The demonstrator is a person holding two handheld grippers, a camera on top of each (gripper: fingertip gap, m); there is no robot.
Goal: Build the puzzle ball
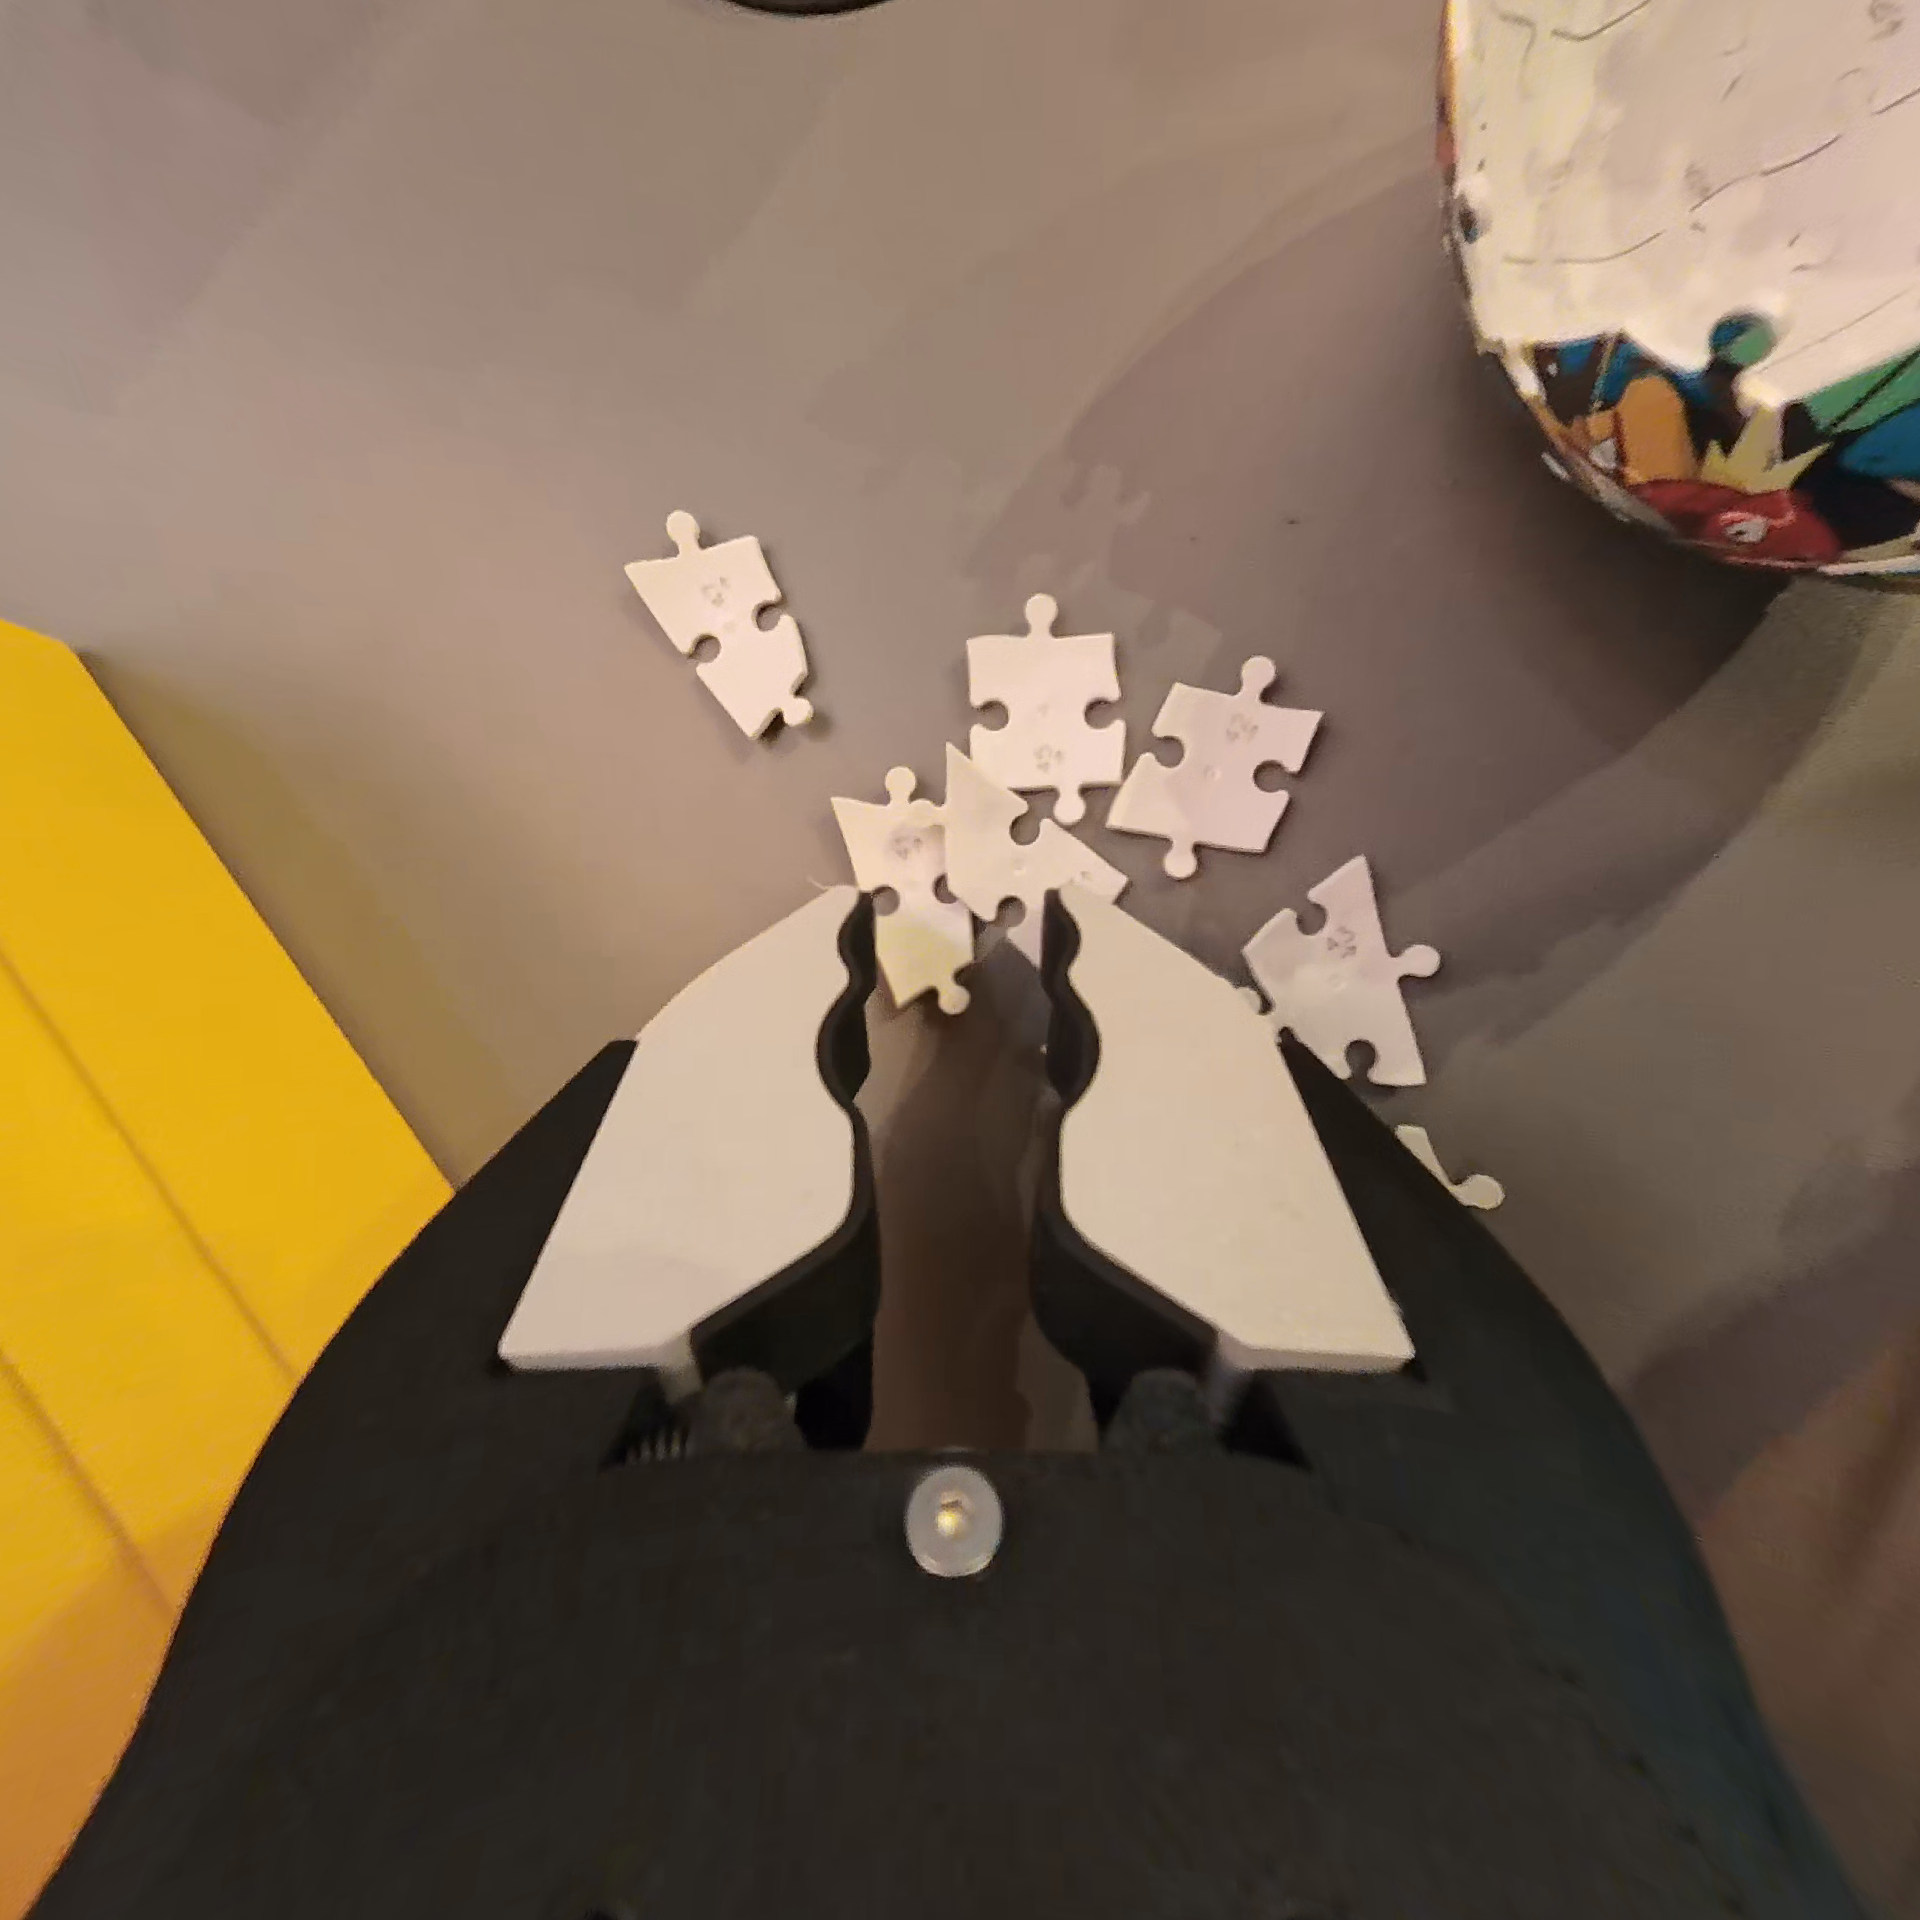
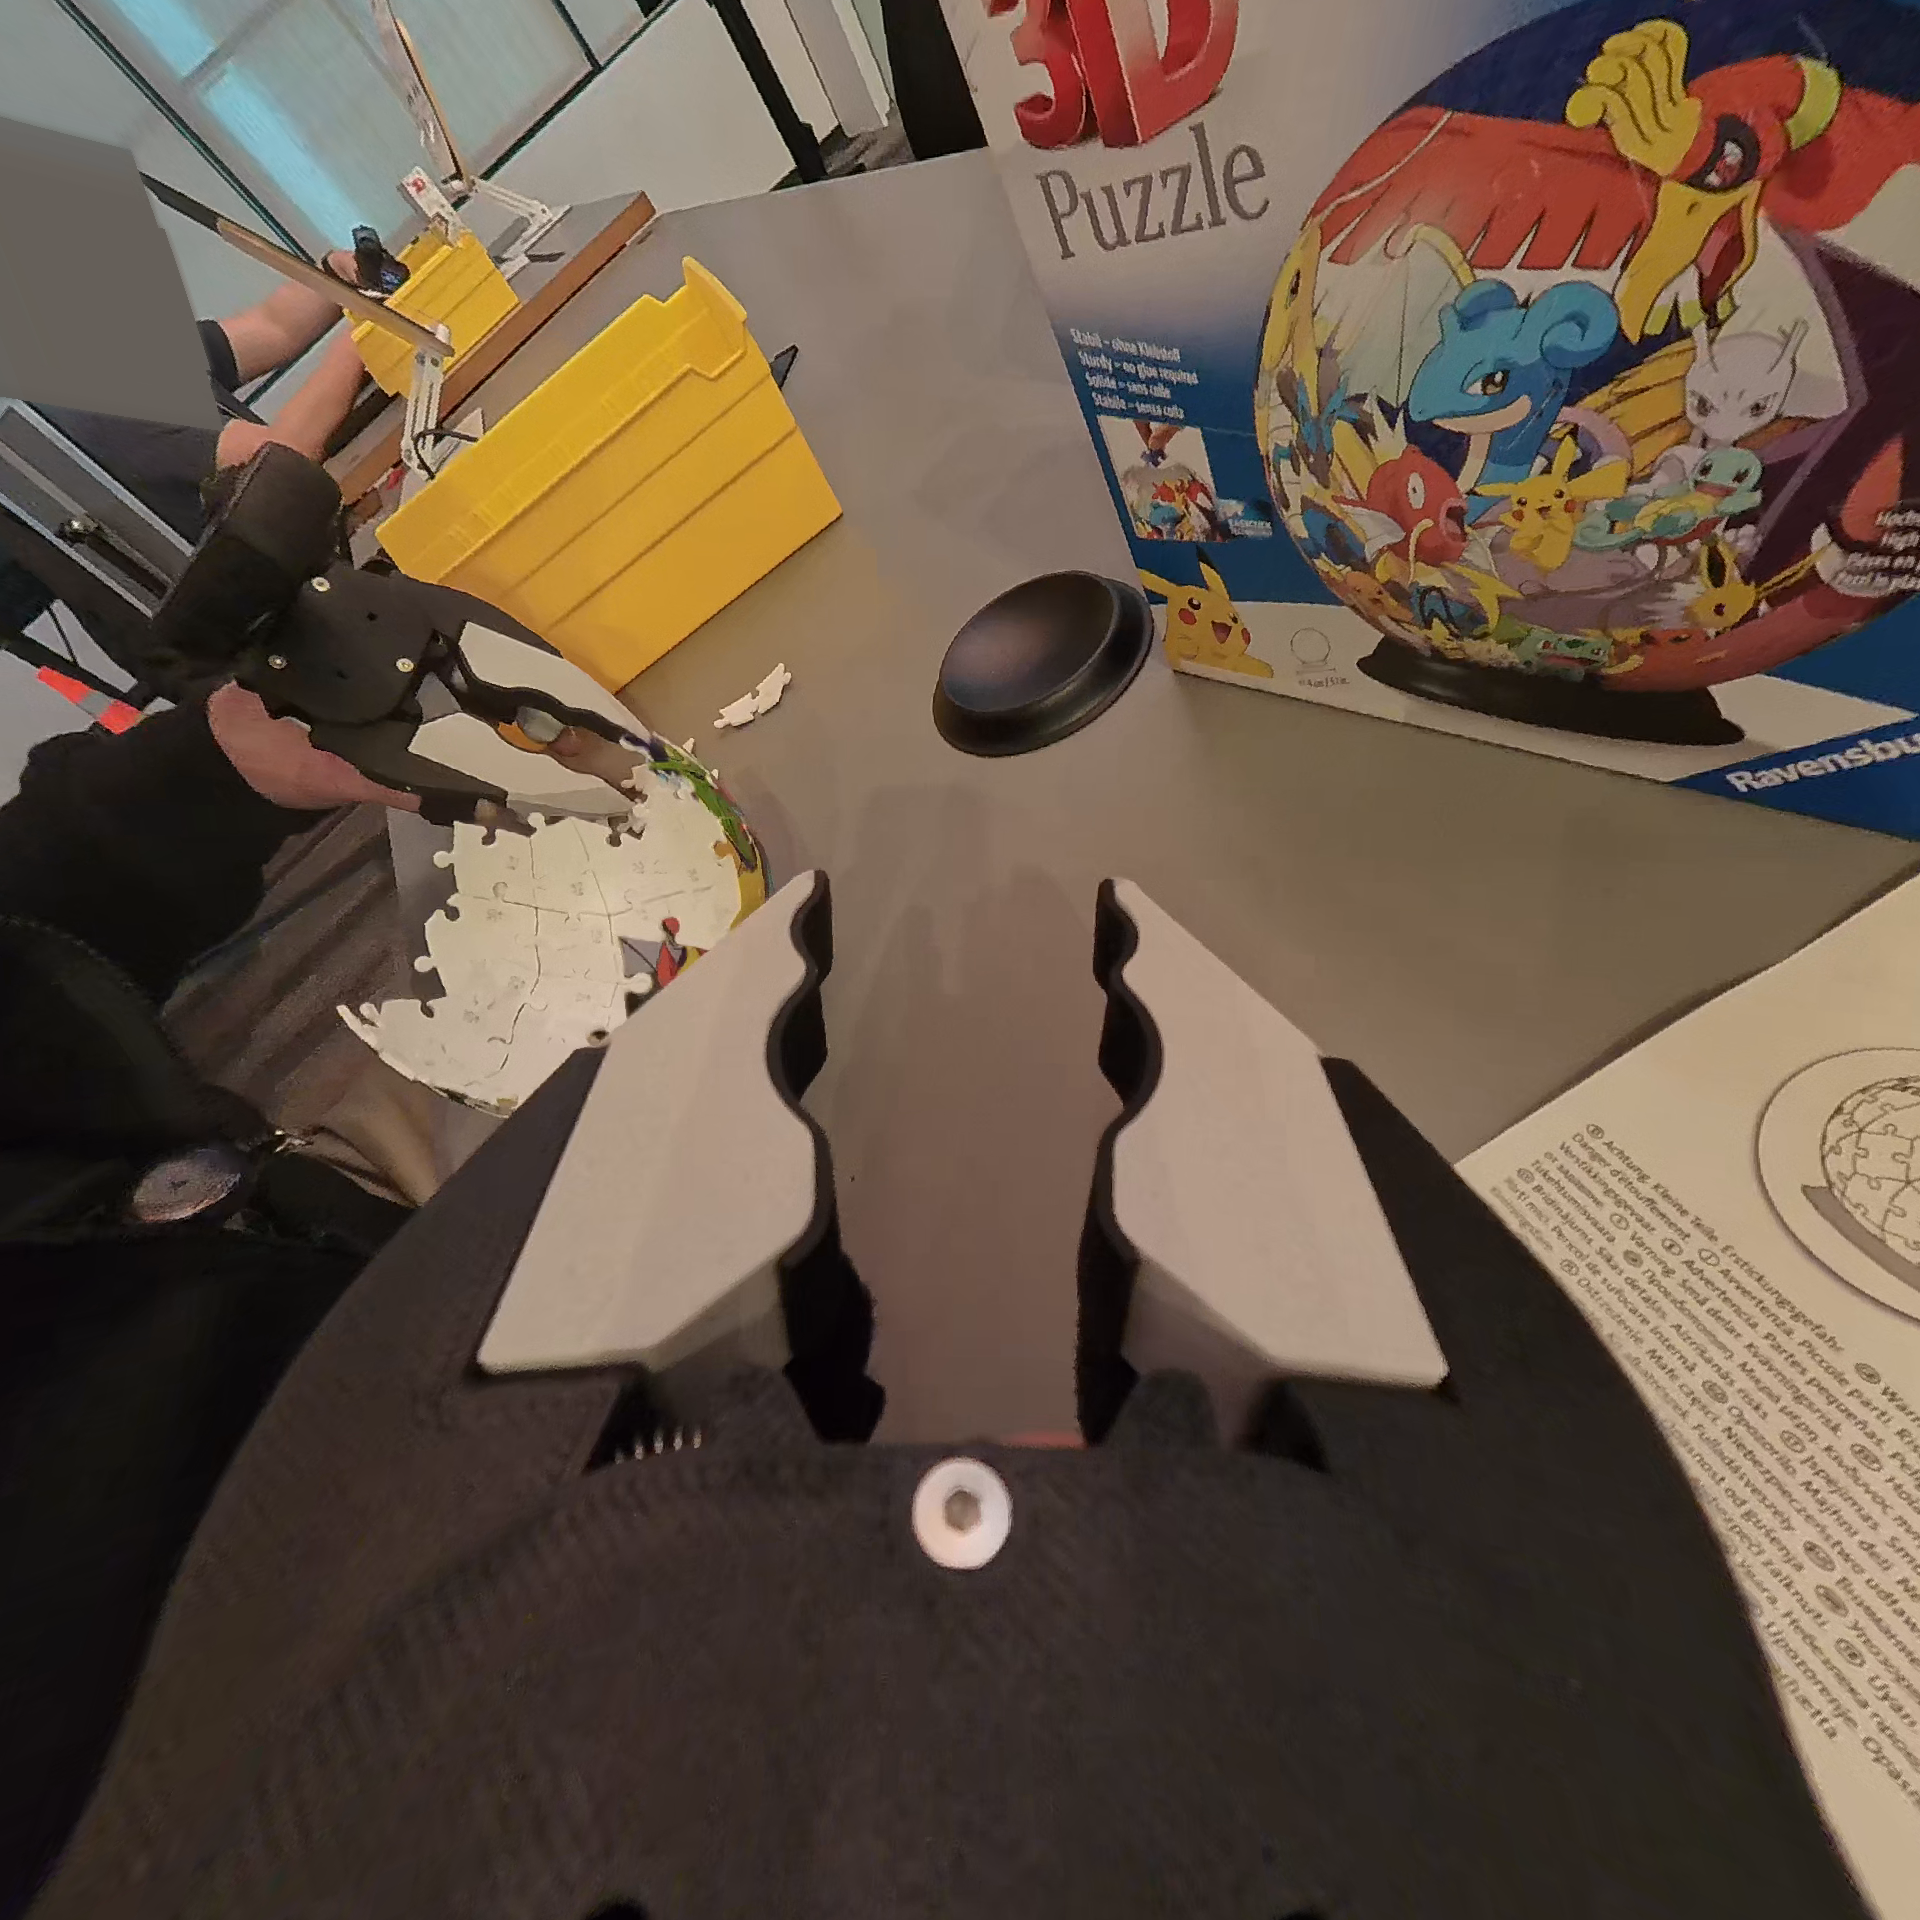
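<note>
Several loose white puzzle pieces lie face down on the grey table (image 1: 416, 416). One of them (image 1: 1044, 717) lies just ahead of my left gripper (image 1: 954, 914). This gripper is open and low over the cluster, and one piece (image 1: 920, 935) lies between its fingertips. The half-built puzzle ball (image 1: 1662, 208) sits at the top right, white inside and colourful outside. In the right wrist view the ball (image 2: 551, 935) lies at the left with its open side towards me. My left gripper (image 2: 582, 779) shows just above it. My right gripper (image 2: 961, 904) is open and empty above bare table.
A yellow bin (image 1: 156, 1039) stands left of the pieces and also shows in the right wrist view (image 2: 623, 499). A black ball stand (image 2: 1039, 665), the puzzle box (image 2: 1455, 364) and an instruction sheet (image 2: 1714, 1299) lie ahead and right. A few loose pieces (image 2: 753, 696) lie near the bin. My hands' fingertips stand some 30 cm from each other.
</note>
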